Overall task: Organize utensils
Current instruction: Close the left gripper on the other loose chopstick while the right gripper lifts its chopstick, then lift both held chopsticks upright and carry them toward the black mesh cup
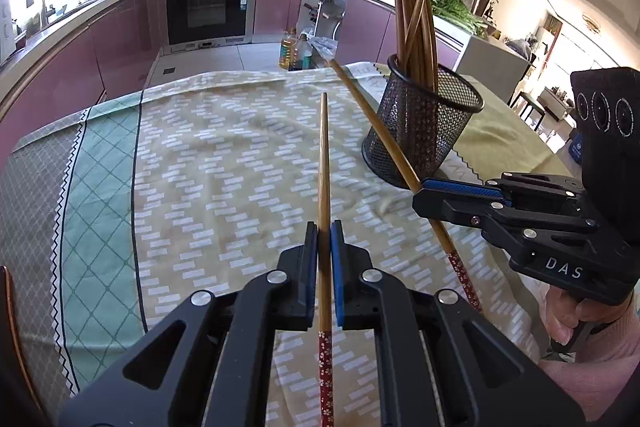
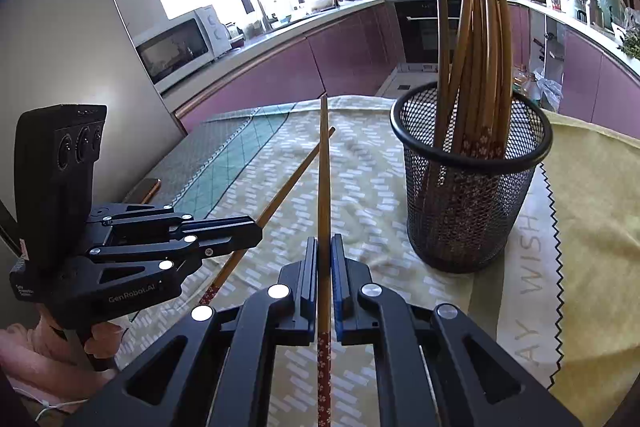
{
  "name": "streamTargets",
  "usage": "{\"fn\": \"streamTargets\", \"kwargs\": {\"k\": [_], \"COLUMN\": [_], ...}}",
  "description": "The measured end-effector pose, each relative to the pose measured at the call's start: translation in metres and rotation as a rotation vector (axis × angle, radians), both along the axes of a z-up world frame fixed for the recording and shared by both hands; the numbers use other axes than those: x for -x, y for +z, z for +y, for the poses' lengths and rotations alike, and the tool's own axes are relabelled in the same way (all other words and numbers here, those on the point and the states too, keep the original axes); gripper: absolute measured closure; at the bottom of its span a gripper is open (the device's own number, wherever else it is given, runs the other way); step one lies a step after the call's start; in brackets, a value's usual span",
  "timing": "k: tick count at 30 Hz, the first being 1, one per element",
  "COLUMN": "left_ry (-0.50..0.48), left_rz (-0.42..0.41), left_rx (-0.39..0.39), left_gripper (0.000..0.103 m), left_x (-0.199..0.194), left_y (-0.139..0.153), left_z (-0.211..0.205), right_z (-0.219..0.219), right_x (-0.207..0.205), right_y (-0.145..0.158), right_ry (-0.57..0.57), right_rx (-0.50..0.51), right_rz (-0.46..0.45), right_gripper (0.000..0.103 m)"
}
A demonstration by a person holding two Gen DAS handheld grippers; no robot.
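Both grippers (image 1: 324, 227) (image 2: 324, 243): jaws clamped, each on one chopstick (image 1: 325, 163) (image 2: 323, 171)

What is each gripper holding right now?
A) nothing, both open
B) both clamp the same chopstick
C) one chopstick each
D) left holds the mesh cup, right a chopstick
C: the left gripper is shut on its own chopstick, and the right gripper is shut on a second chopstick; the black mesh holder stands untouched on the tablecloth with more chopsticks inside.

Low wrist views, shared mesh holder (image 1: 424, 123)
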State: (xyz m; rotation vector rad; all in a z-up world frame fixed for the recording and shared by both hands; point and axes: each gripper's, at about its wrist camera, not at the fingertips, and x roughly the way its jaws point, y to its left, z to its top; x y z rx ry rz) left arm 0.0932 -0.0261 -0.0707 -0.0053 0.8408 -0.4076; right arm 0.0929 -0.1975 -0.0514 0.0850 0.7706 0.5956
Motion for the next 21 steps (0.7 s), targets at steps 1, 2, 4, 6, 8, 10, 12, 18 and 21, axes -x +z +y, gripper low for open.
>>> {"fn": "streamTargets", "kwargs": {"k": [1, 2, 4, 6, 8, 10, 12, 18, 21], "left_ry": [0.000, 0.001, -0.002, 0.000, -0.004, -0.010, -0.011, -0.026, -0.040], "left_rz": [-0.003, -0.005, -0.010, -0.018, -0.024, -0.036, -0.052, -0.085, -0.097], "left_rx": [0.006, 0.014, 0.028, 0.034, 0.052, 0.072, 0.086, 0.130, 0.153], "left_gripper": [0.096, 0.096, 0.096, 0.096, 0.096, 0.096, 0.096, 0.096, 0.096], "left_x": [0.001, 0.002, 0.003, 0.004, 0.006, 0.009, 0.012, 0.020, 0.024], "left_y": [0.002, 0.003, 0.006, 0.009, 0.013, 0.018, 0.023, 0.038, 0.043], "left_z": [0.000, 0.001, 0.003, 0.005, 0.007, 0.010, 0.013, 0.018, 0.017], "right_z": [-0.001, -0.002, -0.004, -0.006, -0.009, -0.011, -0.013, -0.014, -0.014], "right_x": [0.001, 0.001, 0.002, 0.004, 0.006, 0.009, 0.011, 0.015, 0.015], "right_y": [0.001, 0.001, 0.003, 0.005, 0.007, 0.009, 0.011, 0.013, 0.015], "right_ry": [-0.003, -0.005, -0.010, -0.013, -0.015, -0.011, -0.011, -0.003, 0.004], "right_rx": [-0.002, -0.006, -0.014, -0.020, -0.026, -0.028, -0.033, -0.039, -0.039], "right_rz": [-0.003, -0.004, -0.008, -0.014, -0.019, -0.030, -0.039, -0.050, -0.055], "right_gripper": [0.097, 0.097, 0.097, 0.097, 0.097, 0.097, 0.097, 0.097, 0.097]}}
